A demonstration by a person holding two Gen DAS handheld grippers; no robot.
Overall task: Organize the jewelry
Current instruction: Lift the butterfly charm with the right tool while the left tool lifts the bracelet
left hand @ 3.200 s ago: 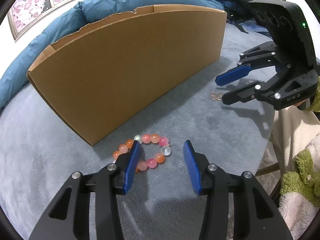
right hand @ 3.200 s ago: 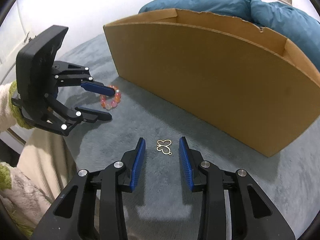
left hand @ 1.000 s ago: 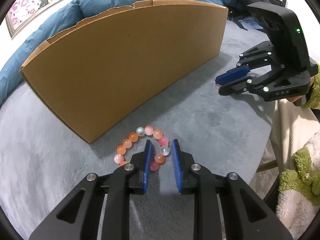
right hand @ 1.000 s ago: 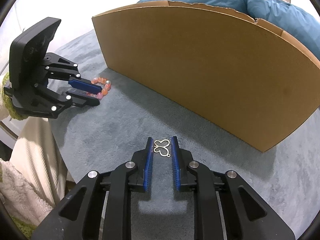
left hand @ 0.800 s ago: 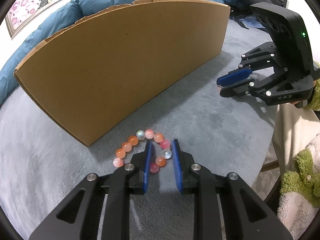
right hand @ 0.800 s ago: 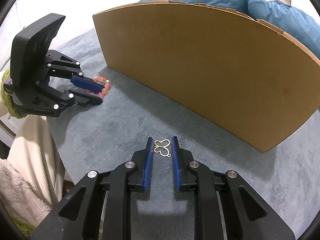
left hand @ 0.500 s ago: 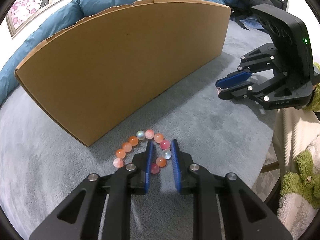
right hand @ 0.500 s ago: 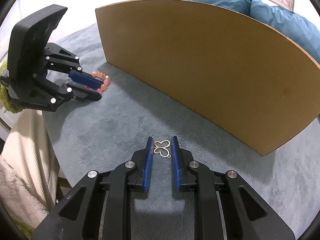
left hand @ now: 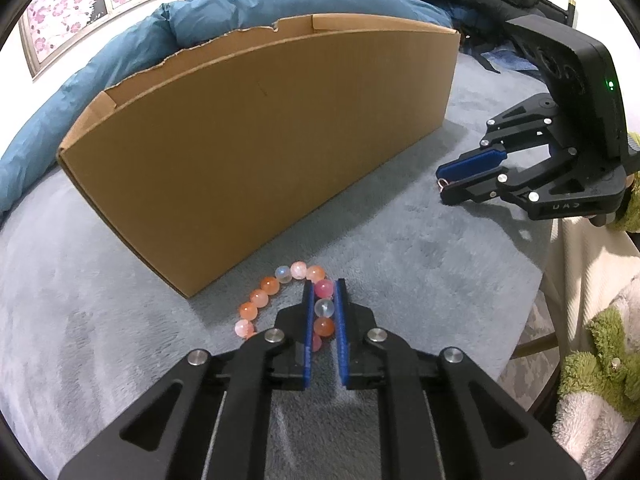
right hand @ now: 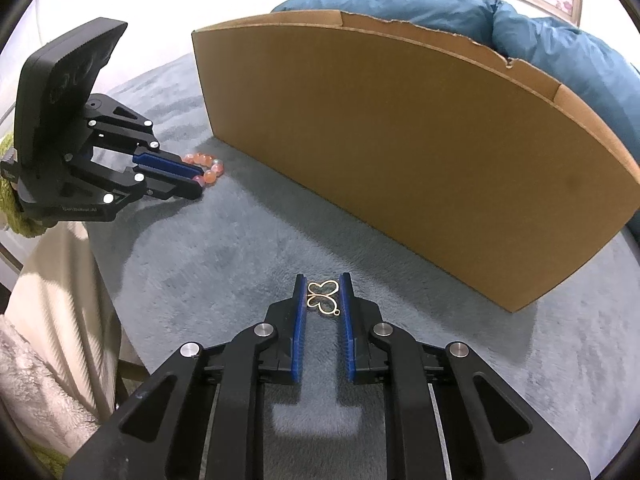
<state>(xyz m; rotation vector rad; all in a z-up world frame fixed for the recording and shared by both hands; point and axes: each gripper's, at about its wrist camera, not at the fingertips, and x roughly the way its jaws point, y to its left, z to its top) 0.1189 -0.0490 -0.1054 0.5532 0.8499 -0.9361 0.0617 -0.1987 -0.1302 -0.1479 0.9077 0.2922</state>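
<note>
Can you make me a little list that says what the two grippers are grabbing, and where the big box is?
surface: grey fuzzy blanket
left gripper: shut on one side of the bead bracelet, beads pinched between its blue pads
right gripper: jaws closing, gold butterfly charm between the blue pads
bead bracelet: pink, orange and clear beads, lying on the blanket by the box corner
cardboard box: stands open-topped behind both pieces of jewelry
behind the box: blue duvet
in the box yet: cannot tell, the inside is hidden
</note>
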